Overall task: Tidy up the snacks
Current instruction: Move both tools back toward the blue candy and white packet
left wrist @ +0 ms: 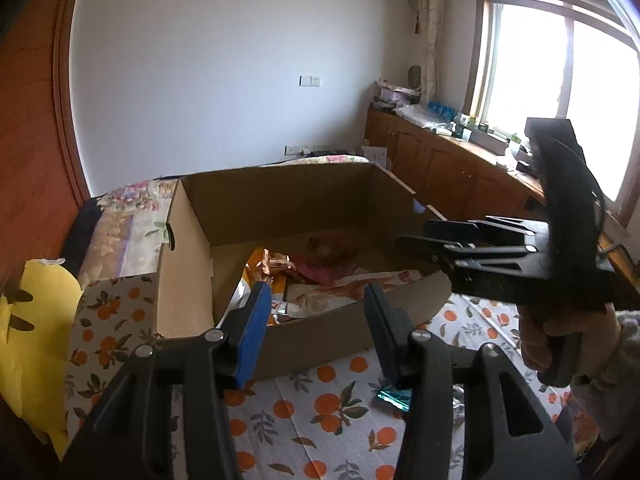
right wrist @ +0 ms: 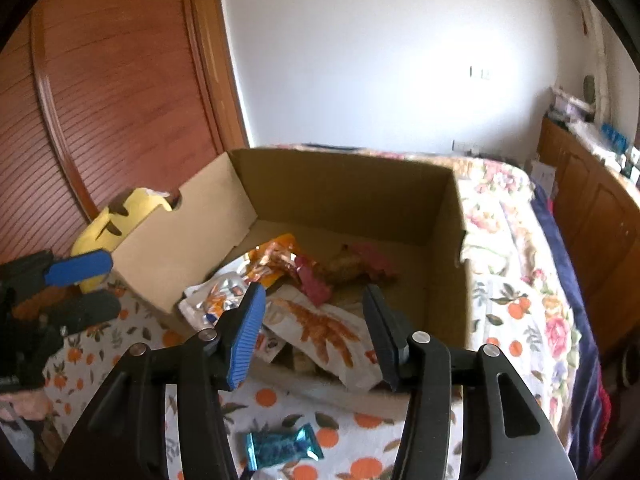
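Left wrist view: left hand-held gripper (left wrist: pixel 316 312) spread, empty, above near wall of cardboard box (left wrist: pixel 188 264) holding snack packets (left wrist: pixel 320 280); teal wrapped snack (left wrist: pixel 395 397) on orange-print bedspread (left wrist: pixel 320 420).

Right wrist view: right hand-held gripper (right wrist: pixel 314 320) spread, empty, over box (right wrist: pixel 340 188); teal snack (right wrist: pixel 280 446) outside, just before box.

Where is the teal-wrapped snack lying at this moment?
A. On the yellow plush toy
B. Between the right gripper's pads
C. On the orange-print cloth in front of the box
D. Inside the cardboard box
C: the teal-wrapped snack lies on the orange-print cloth, outside the near wall of the cardboard box, with nothing gripping it.
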Demonstrator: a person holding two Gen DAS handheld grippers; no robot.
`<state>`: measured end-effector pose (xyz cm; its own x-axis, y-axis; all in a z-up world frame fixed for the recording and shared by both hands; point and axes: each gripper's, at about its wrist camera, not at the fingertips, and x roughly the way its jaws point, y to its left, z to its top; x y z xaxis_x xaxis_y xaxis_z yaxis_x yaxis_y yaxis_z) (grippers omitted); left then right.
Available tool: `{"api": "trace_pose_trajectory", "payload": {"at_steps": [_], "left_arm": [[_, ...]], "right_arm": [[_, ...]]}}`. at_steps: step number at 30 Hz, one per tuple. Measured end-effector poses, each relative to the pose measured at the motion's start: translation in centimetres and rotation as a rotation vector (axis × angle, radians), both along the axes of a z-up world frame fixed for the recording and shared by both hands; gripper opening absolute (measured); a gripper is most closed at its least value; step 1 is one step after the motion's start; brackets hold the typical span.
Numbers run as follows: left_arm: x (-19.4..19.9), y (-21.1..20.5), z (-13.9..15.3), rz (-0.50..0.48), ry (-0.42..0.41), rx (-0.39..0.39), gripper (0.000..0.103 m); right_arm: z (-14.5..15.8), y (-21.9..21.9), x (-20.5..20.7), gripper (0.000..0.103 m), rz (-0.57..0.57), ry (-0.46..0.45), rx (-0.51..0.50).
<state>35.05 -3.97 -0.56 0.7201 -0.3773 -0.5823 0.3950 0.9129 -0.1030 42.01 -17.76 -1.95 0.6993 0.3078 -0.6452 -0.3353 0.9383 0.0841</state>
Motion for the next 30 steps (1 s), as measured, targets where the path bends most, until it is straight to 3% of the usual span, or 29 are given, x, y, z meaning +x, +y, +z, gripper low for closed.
{"api": "trace_pose_trajectory", "payload": {"at_steps": [3, 9, 22, 30], "left_arm": [[-1.1, -0.2, 0.2, -0.001, -0.017, 0.018, 0.048], [-2.5, 0.4, -0.5, 0.023, -0.011, -0.001, 0.048], [-6.5, -1.0, -4.6, 0.015, 0.028, 0.002, 0.048], [-8.2, -2.8, -6.8, -0.023, 0.057, 0.028, 0.048]], "right_arm": [[0.8, -0.3, -2.6, 0.052, 0.000, -0.043, -0.003], [0.9, -1.4, -6.7, 0.056, 0.003, -0.046, 0.028], [-6.2, -3.3, -13.1, 0.057, -0.036, 0.085, 0.018], [-9.9, -3.8, -13.3, 0.058, -0.069, 0.165, 0.050]]}}
